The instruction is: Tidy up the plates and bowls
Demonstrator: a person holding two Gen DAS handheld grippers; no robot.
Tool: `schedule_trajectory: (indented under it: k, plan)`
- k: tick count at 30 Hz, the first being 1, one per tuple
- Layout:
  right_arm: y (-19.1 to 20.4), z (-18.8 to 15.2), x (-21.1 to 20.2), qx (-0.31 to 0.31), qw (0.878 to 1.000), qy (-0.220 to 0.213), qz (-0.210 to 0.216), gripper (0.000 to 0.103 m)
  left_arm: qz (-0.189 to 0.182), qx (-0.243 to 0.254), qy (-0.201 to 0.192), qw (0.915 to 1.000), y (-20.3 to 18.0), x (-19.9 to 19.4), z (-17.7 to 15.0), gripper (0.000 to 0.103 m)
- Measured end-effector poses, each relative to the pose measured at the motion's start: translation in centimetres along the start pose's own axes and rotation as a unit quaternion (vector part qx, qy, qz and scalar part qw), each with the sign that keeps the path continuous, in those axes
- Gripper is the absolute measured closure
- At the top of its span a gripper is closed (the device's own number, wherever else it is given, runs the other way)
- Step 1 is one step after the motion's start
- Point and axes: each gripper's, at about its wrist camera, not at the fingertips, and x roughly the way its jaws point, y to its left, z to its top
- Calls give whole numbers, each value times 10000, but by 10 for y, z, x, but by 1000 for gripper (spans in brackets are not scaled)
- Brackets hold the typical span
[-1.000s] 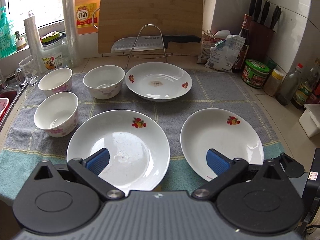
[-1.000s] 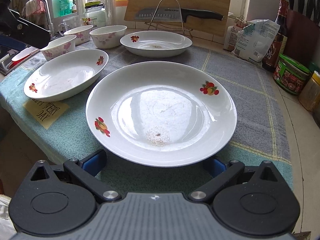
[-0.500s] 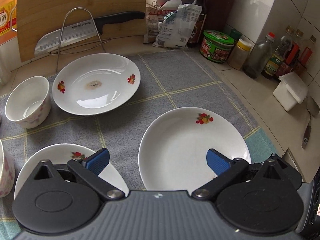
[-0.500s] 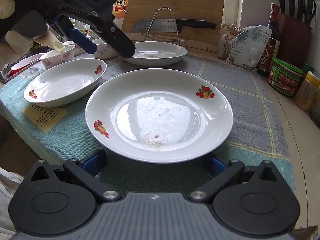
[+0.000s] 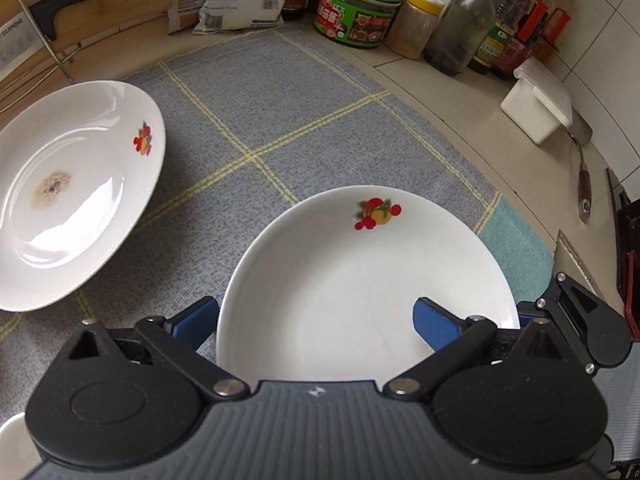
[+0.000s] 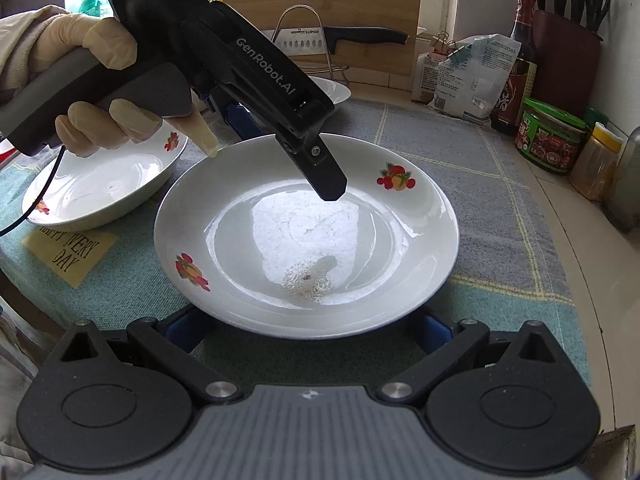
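The left gripper [image 5: 314,320] is held with fingers spread astride the near plate [image 5: 360,276] rim for pinching; the right gripper [image 6: 308,330], equally spread, is kept just short of it

"GenRobot.AI" on left gripper [image 6: 280,152] (black body), "SUPOR" on knife [image 6: 340,36]

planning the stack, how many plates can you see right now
3. Near plate under the left gripper; one to its left by the gloved hand; a stained one farther back. Others may be out of view.
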Motion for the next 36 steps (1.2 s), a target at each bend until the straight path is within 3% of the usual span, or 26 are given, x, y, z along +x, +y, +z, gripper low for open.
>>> schedule_trajectory:
  k: [4, 13, 20, 25, 30, 36]
  plan:
    - [0, 0, 0, 22, 10000, -8, -18, 0, 10, 296, 19, 9996, -5, 2, 0, 1]
    - [-4, 2, 1, -162, 9997, 29, 163, 0, -226, 379, 94, 9990, 4, 2, 4, 1]
    - [-5, 1, 1, -193, 9996, -37, 194, 0, -170, 676, 260, 9972, -2, 4, 6, 1]
    - [-8, 2, 2, -261, 9993, -34, 274, 0, -578, 585, 416, 9957, 4, 3, 13, 2]
    - [-11, 0, 1, -289, 9990, -88, 321, 0, -642, 917, 568, 9921, -1, 4, 19, 3]
    - [-11, 0, 0, -327, 9987, -114, 365, 0, -839, 895, 876, 9886, 3, 9, 26, 6]
